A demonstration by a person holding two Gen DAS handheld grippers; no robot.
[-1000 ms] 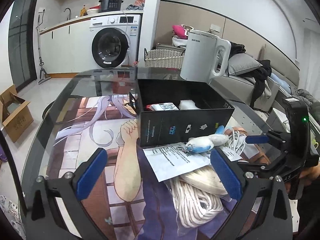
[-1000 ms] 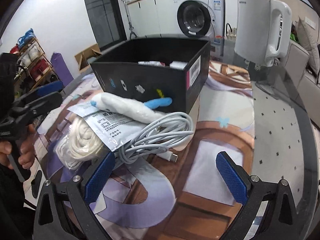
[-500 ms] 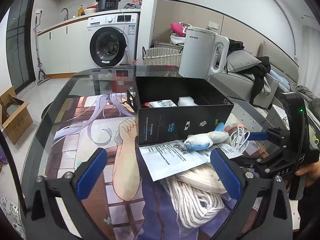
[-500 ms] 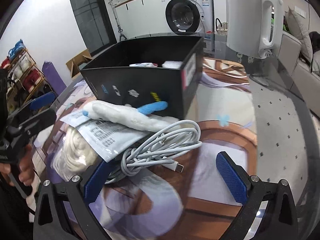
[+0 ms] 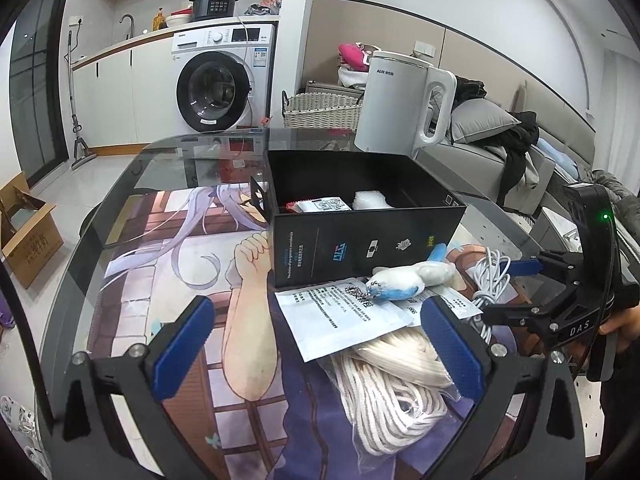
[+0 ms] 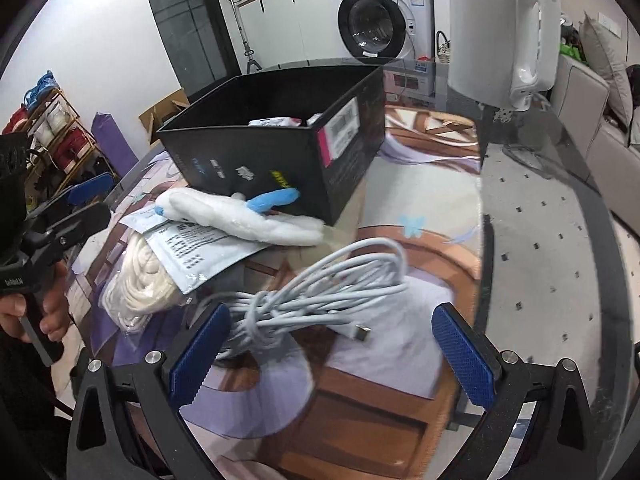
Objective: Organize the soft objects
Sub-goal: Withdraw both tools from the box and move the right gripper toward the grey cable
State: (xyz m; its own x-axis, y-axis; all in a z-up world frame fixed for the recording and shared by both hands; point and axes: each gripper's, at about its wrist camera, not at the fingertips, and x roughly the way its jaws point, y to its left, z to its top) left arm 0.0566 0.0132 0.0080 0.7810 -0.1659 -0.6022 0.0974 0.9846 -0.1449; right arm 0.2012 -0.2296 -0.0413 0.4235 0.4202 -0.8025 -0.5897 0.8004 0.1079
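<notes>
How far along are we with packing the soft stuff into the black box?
Done: the box already holds a packet and a white foam piece. In hand: nothing; both tongs, left and right, are open, the right one closing in on the cable. Left: the cable, plush, pouch and rope lie outside on the mat.

plush [image 5: 412,278] on leaflet [image 5: 344,318], before box [image 5: 360,216] | rope [image 5: 384,384] beneath (probably bagged) | cable [image 6: 320,292] right

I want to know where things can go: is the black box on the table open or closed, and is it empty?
Open and not empty. The black box has no lid on top, and a printed packet and a white foam piece lie inside.
</notes>
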